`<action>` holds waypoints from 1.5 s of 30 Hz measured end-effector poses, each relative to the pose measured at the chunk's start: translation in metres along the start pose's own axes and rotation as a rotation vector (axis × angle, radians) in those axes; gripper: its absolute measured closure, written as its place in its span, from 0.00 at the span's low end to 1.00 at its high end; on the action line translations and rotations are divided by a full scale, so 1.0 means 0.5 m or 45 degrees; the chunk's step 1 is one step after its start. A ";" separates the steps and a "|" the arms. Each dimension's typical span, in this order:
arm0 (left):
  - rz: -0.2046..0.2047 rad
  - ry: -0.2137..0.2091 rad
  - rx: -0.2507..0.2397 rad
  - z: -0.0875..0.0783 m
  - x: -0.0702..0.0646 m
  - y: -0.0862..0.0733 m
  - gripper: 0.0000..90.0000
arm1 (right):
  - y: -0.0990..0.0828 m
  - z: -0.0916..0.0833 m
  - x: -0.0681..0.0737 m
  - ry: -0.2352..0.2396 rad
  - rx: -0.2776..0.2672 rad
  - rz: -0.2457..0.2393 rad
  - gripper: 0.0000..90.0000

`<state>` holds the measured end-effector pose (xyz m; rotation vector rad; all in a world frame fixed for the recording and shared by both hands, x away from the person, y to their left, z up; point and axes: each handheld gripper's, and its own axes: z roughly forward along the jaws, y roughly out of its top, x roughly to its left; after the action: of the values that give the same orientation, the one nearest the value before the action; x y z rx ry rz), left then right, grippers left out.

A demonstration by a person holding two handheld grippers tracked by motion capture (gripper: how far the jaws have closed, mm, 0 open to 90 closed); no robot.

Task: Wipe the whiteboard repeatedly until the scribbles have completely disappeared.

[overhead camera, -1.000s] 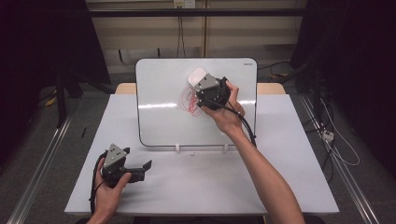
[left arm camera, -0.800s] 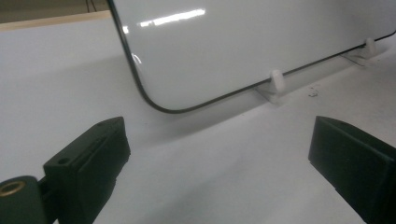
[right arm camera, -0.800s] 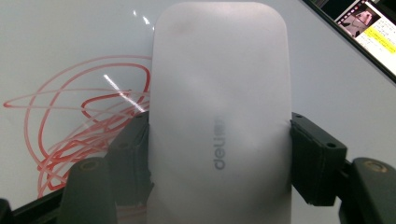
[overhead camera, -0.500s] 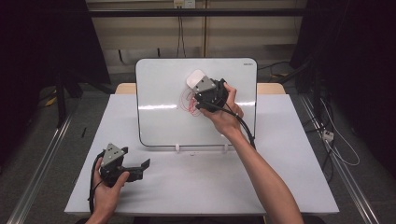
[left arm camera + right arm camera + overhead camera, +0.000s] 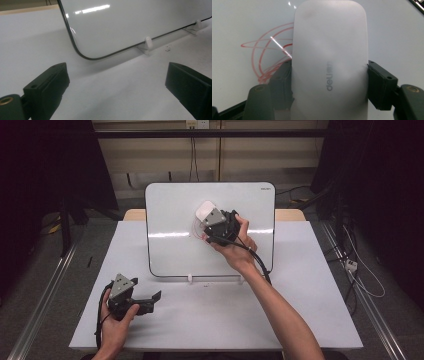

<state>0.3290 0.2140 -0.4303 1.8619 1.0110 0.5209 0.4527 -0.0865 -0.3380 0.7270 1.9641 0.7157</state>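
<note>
So the right claw (image 5: 210, 220) was clamped on a white whiteboard eraser (image 5: 206, 211), one jaw on each long side, and the right gripper view showed the grip really well: the eraser (image 5: 329, 62) filled the middle with a grey "deli" logo on its back. It was pressed flat against the whiteboard (image 5: 170, 220), roughly in the middle of the board's face, right on top of some red marker scribbles (image 5: 196, 232). In the right gripper view those red loops (image 5: 262, 57) stuck out to the left of the eraser.

The whiteboard itself stood propped up, leaning back, on small white clip stands (image 5: 190, 278) near the far middle of the tabletop (image 5: 310, 310).

The left claw (image 5: 150, 299) was down by the near left corner of the tabletop, held in the person's hand, well apart from the board. Its jaws were spread wide with nothing between them; the left gripper view just looked across the bare tabletop (image 5: 120, 95) at the board's lower rounded corner (image 5: 82, 53) and one stand (image 5: 148, 42).
</note>
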 end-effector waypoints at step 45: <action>0.001 -0.006 -0.001 0.001 -0.001 0.001 0.05 | 0.016 0.005 -0.008 -0.027 0.008 0.022 0.35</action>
<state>0.3292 0.2132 -0.4301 1.8622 1.0069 0.5174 0.4581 -0.0838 -0.3311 0.7531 1.9437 0.7102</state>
